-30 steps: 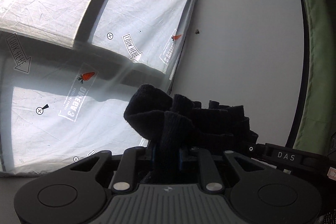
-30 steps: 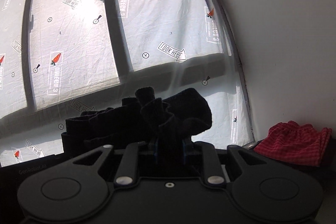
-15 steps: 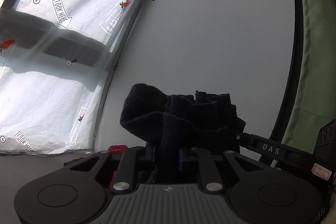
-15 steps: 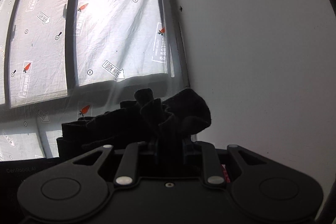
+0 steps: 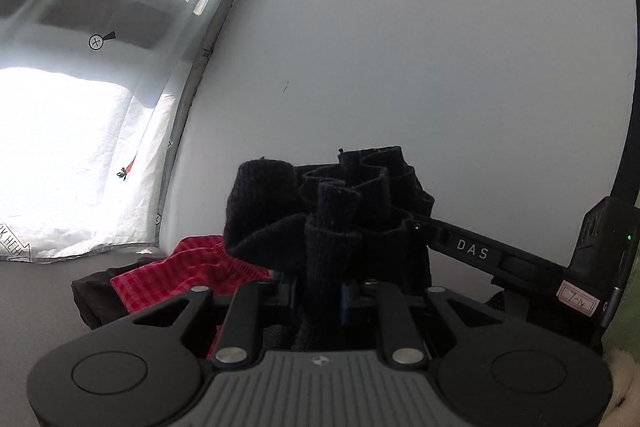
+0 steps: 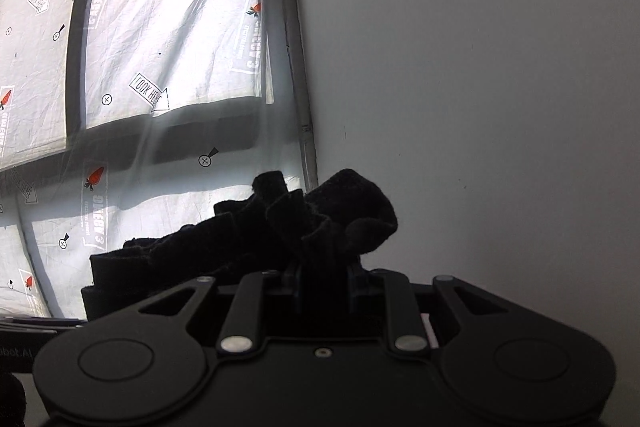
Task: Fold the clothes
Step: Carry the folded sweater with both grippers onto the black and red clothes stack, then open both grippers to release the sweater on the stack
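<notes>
A black knit garment (image 5: 328, 211) is bunched and pinched in my left gripper (image 5: 320, 291), which is shut on it. The same black garment (image 6: 304, 227) is pinched in my right gripper (image 6: 324, 279), also shut on it. Both grippers hold it up in the air, close side by side; the other gripper's body (image 5: 500, 259) shows at the right of the left wrist view. The cloth hides the fingertips. A red checked garment (image 5: 188, 271) lies on a dark cloth (image 5: 92, 299) on the grey surface below left.
A white wall (image 6: 480, 87) is straight ahead. A window covered by a printed white sheet (image 6: 168, 27) is on the left. A green curtain edge (image 5: 636, 267) runs down the far right of the left wrist view.
Both grippers have swung to the right and tipped down with the black garment. The window has slid left, and the red checked garment has come into the left wrist view.
</notes>
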Available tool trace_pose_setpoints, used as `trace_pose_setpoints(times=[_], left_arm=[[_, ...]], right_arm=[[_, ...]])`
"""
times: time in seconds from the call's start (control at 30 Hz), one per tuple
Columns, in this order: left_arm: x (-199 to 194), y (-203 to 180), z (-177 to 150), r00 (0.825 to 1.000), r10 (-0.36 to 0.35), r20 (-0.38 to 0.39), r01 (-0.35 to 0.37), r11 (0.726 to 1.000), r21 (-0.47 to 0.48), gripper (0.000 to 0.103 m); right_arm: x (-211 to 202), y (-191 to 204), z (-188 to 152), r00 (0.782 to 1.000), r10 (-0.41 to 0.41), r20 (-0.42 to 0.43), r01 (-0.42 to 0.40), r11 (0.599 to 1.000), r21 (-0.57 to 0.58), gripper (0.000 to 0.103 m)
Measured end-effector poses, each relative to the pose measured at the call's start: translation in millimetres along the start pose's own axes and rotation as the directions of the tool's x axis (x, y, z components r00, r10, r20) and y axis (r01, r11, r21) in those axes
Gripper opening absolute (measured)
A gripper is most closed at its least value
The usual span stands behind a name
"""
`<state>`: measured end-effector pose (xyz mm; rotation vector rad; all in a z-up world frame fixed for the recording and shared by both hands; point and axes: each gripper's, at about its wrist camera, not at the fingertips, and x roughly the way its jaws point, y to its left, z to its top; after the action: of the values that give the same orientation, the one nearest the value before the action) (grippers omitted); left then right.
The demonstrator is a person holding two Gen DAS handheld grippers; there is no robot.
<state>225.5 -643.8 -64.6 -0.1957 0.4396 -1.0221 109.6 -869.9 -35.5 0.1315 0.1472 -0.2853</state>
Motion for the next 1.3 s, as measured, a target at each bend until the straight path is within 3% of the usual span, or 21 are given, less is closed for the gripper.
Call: trace_pose_setpoints(times=[0.13,0.23,0.3,0.4,0.5,0.63,0.8,0.93,1.0,1.07,1.17,1.2,1.3], left_arm=[[46.1,54.0,4.5,0.994,0.102,-0.040,-0.104,0.993,-0.051,0.020],[83.5,103.3,-1.8,0.974,0.185,-0.128,-0.202,0.969,-0.139,0.021],[105.8,137.8,-11.8,0.952,0.227,-0.203,-0.267,0.944,-0.194,0.021],[124.1,164.7,-27.8,0.937,0.243,-0.250,-0.299,0.929,-0.217,0.027],[134.2,179.9,-39.9,0.943,0.216,-0.252,-0.279,0.928,-0.248,0.035],[137.0,193.5,-51.9,0.950,0.200,-0.239,-0.266,0.919,-0.290,0.050],[135.3,195.5,-52.5,0.954,0.187,-0.234,-0.255,0.916,-0.309,0.053],[110.0,175.9,-35.9,0.948,0.247,-0.202,-0.290,0.931,-0.223,0.056],[83.2,163.9,-24.5,0.939,0.307,-0.157,-0.331,0.930,-0.160,0.066],[48.7,153.2,-15.0,0.931,0.353,-0.091,-0.363,0.923,-0.128,0.078],[-4.1,138.6,-7.1,0.907,0.420,0.011,-0.418,0.904,-0.087,0.093],[-24.2,132.5,-6.3,0.892,0.449,0.046,-0.446,0.892,-0.072,0.099],[-87.1,113.6,-9.5,0.834,0.531,0.149,-0.530,0.846,-0.049,0.103]], right_arm=[[76.8,8.4,-12.0,0.997,0.005,-0.074,-0.009,0.998,-0.054,0.022],[141.1,12.1,-28.4,0.987,0.015,-0.161,-0.021,0.999,-0.034,0.024],[181.9,18.8,-44.9,0.974,-0.006,-0.227,-0.008,0.998,-0.059,0.025],[230.6,34.7,-76.7,0.945,-0.084,-0.315,0.028,0.983,-0.179,0.031],[254.0,43.1,-101.5,0.927,-0.162,-0.339,0.055,0.951,-0.303,0.035],[258.3,33.9,-112.9,0.915,-0.182,-0.360,0.067,0.949,-0.307,0.039],[253.0,43.6,-113.5,0.920,-0.208,-0.332,0.082,0.931,-0.356,0.043],[242.4,50.7,-103.3,0.929,-0.233,-0.289,0.103,0.909,-0.404,0.053],[223.9,55.8,-95.7,0.937,-0.243,-0.251,0.115,0.892,-0.436,0.077],[206.1,68.1,-86.0,0.952,-0.235,-0.198,0.122,0.881,-0.457,0.087],[168.7,93.5,-70.8,0.969,-0.215,-0.118,0.143,0.887,-0.440,0.094],[155.5,101.9,-66.6,0.975,-0.198,-0.102,0.138,0.897,-0.420,0.103],[118.5,128.2,-62.7,0.987,-0.141,-0.081,0.101,0.923,-0.370,0.103]])
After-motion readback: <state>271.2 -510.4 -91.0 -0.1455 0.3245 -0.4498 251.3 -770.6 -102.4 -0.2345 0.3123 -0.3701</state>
